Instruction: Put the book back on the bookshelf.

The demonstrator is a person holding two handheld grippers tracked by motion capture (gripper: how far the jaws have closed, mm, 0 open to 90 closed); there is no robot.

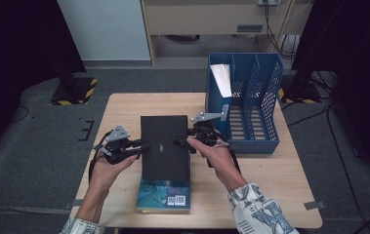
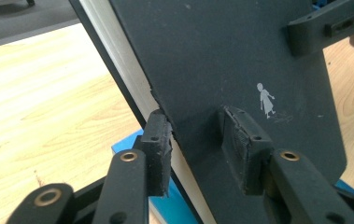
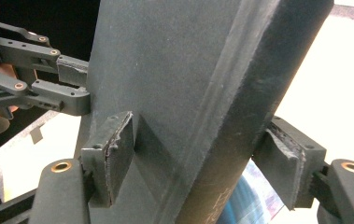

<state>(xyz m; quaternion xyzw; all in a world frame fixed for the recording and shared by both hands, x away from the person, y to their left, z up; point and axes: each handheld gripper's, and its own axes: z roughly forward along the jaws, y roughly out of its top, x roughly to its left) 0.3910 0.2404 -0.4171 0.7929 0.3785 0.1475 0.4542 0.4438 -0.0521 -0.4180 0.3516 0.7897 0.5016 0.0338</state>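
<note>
Black book (image 1: pixel 165 146) is held between both grippers above a blue-covered book (image 1: pixel 164 196) on the wooden table (image 1: pixel 270 195). Left gripper (image 2: pixel 202 140) is clamped across its left edge, pads on cover and underside. Right gripper (image 3: pixel 202 158) is clamped on the spine edge, seemingly firm. Blue file rack (image 1: pixel 251 97) stands just right.
</note>
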